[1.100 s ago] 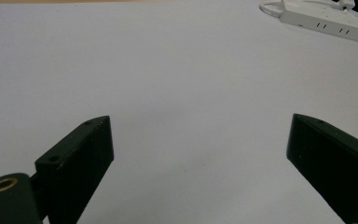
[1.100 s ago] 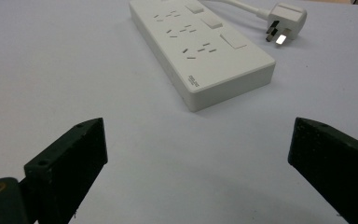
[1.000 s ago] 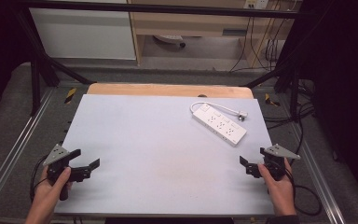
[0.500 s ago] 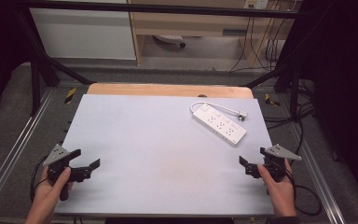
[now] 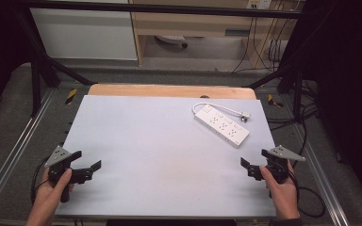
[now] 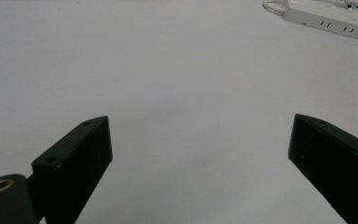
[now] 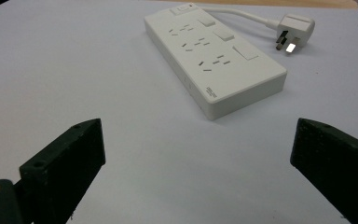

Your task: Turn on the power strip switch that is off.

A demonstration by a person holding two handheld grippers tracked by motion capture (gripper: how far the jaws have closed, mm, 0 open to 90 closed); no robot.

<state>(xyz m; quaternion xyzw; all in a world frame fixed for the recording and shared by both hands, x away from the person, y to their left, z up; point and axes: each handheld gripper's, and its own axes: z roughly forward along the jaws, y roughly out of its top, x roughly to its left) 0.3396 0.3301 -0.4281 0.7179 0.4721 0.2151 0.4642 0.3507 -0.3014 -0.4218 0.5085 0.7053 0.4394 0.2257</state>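
A white power strip (image 5: 221,125) lies flat on the pale table top (image 5: 160,141) at the back right, its short cable curling to a white plug (image 5: 246,117) beside it. My left gripper (image 5: 87,160) stands open at the front left, held by a hand, with nothing between its jaws. At the front right my right gripper (image 5: 254,159) is open too and holds nothing. In the right gripper view the power strip (image 7: 214,56) and its plug (image 7: 296,28) lie ahead of the open gripper (image 7: 198,140). The left gripper view has the strip (image 6: 326,16) far off at top right, beyond the open gripper (image 6: 200,140).
A wooden strip (image 5: 169,90) runs along the table's far edge. Metal rails (image 5: 19,141) flank both sides. Cables (image 5: 306,197) trail on the floor at the right. A white cabinet (image 5: 85,33) stands beyond the table.
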